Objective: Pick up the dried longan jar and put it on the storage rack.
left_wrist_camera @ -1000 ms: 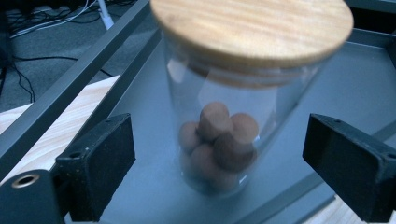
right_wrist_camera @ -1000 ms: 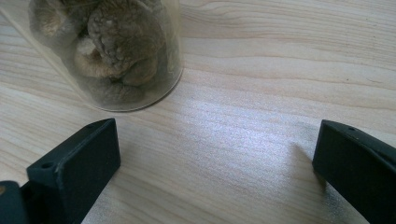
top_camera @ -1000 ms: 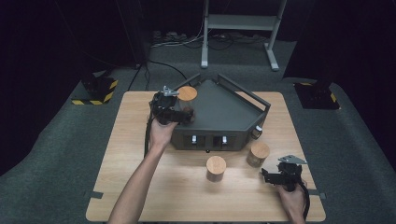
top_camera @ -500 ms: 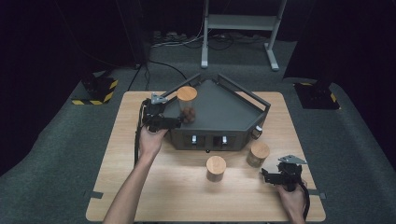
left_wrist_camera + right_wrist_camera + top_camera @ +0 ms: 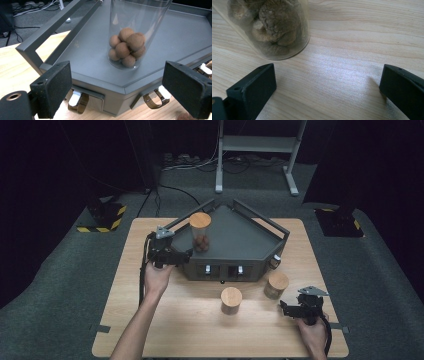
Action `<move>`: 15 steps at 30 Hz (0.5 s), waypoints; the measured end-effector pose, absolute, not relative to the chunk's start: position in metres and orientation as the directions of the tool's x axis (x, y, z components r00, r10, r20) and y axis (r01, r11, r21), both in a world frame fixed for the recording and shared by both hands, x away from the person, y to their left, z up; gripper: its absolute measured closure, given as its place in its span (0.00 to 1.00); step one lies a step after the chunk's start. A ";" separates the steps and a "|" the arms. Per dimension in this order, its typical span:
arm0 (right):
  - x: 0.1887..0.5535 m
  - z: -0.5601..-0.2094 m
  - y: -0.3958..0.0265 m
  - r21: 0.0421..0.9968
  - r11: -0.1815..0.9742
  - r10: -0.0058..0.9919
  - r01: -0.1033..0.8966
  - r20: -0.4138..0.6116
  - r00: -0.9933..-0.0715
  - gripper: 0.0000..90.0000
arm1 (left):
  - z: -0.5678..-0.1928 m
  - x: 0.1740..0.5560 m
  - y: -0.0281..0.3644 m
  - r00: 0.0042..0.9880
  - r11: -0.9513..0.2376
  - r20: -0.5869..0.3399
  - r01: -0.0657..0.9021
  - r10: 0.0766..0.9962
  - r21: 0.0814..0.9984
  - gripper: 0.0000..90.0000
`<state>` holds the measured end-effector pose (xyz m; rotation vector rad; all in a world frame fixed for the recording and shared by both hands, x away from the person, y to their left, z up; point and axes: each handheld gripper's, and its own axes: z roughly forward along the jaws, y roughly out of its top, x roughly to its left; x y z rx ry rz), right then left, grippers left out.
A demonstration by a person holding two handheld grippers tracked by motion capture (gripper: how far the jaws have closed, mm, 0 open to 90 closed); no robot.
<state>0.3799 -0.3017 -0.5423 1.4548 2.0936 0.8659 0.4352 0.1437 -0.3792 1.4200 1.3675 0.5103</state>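
- Jaws of the left gripper stand wide apart with nothing between them; in the high view it sits at the left front corner of the dark grey angular metal tray, just short of the jar there.
- That tall clear jar with a round wooden lid stands upright on the tray's left part, brown balls heaped in its bottom.
- Left gripper view: the jar's top is cut off by the picture edge, and the tray's front latches are partly hidden behind the jaws.
- Right gripper rests on the light wooden table near its right front corner, released, gripping nothing.
- Right gripper view: a short clear jar of wrinkled brownish lumps stands on the table beyond the left pad, cut off above; what the lumps are is hard to tell.
- Two short wooden-lidded jars stand before the tray, contents unclear from above.
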 end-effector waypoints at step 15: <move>0.380 -0.542 -0.302 0.710 0.250 0.938 0.658 -0.008 -0.347 0.00 | -0.392 0.419 0.144 0.261 0.183 -0.328 0.457 0.908 0.870 0.10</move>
